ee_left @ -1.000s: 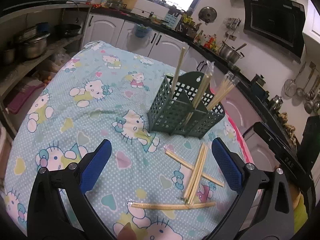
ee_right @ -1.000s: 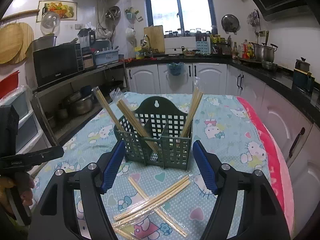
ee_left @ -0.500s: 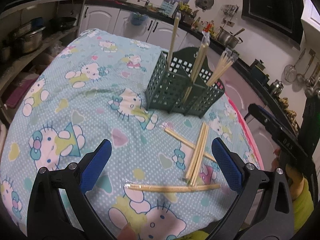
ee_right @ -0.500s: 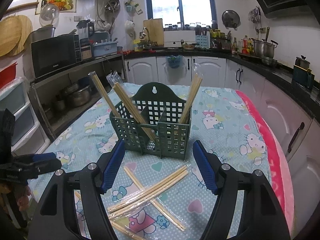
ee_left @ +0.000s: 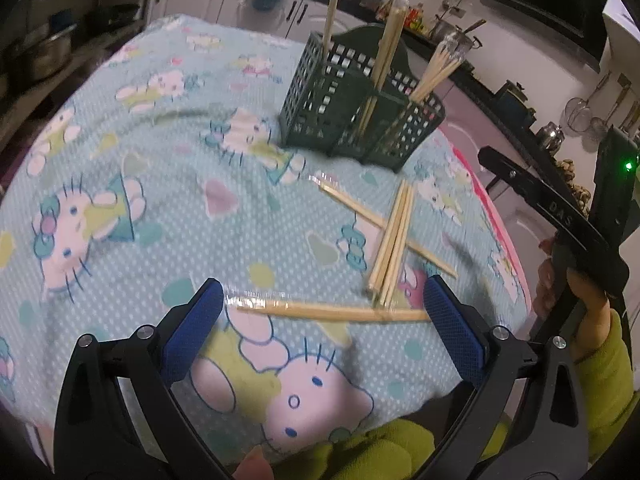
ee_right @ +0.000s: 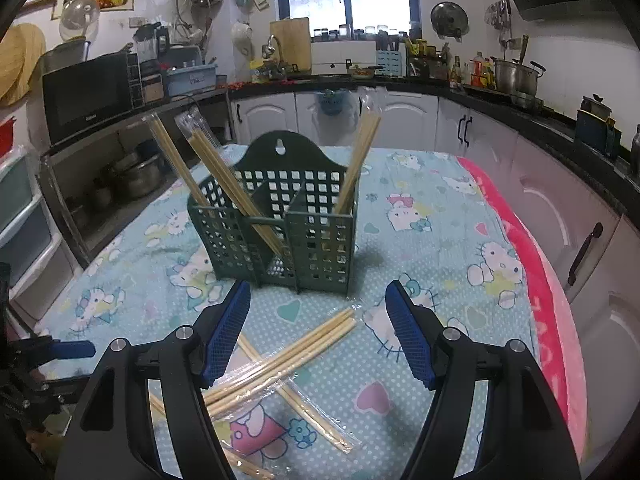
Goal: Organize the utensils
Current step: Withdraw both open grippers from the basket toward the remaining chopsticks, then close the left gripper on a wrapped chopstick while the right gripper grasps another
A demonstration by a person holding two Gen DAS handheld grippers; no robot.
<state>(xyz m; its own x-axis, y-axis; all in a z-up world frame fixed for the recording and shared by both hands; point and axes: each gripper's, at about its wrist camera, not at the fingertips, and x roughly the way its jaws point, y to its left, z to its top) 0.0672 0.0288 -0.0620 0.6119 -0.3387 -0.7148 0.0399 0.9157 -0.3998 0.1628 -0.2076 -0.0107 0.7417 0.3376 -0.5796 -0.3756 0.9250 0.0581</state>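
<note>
Both grippers have descended toward the table (ee_left: 120,152), indicating a pickup approach. Left gripper (ee_left: 322,330): jaws wide open, empty, straddling the nearest wrapped chopsticks (ee_left: 332,312). Right gripper (ee_right: 318,334): jaws open, empty, above the crossed chopstick packs (ee_right: 280,364). Beyond, the green holder (ee_right: 276,232) contains three upright leaning packs.

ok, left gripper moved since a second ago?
Yes. Left gripper came down toward the nearest chopstick packet, which now lies between its open fingers.

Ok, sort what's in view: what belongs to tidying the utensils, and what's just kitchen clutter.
Job:
- dark green plastic lattice utensil holder
- wrapped wooden chopsticks loose on the cloth
- chopsticks already standing in the holder

Lying about:
- black microwave
- steel stockpot
- wooden cutting board
</note>
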